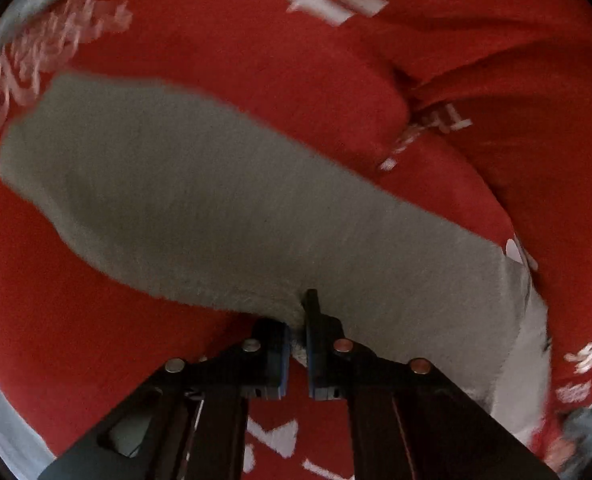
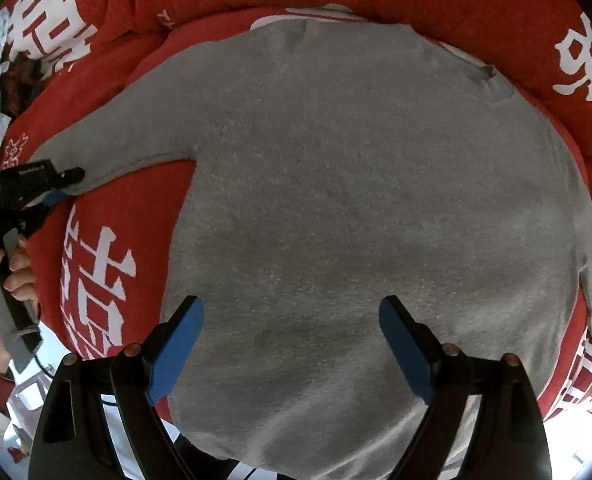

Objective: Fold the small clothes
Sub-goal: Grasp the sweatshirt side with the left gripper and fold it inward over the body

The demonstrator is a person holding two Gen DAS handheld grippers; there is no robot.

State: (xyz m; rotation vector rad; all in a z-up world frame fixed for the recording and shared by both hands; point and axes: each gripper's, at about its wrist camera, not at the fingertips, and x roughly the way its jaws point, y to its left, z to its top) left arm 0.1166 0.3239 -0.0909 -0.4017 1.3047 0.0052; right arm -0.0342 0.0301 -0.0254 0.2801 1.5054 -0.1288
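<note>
A small grey sweater (image 2: 356,200) lies spread flat on a red cloth with white characters (image 2: 100,264). Its left sleeve (image 1: 200,200) stretches out to the side. My left gripper (image 1: 296,320) is shut on the edge of that sleeve near the cuff; it also shows at the left edge of the right wrist view (image 2: 62,184), at the sleeve's end. My right gripper (image 2: 292,344) is open and empty, its blue pads (image 2: 176,348) hovering above the lower part of the sweater's body.
The red cloth is rumpled into folds behind the sweater (image 1: 476,80). A person's hand (image 2: 0,276) holds the left gripper's handle. The surface's front edge and pale floor show at the lower left (image 2: 24,400).
</note>
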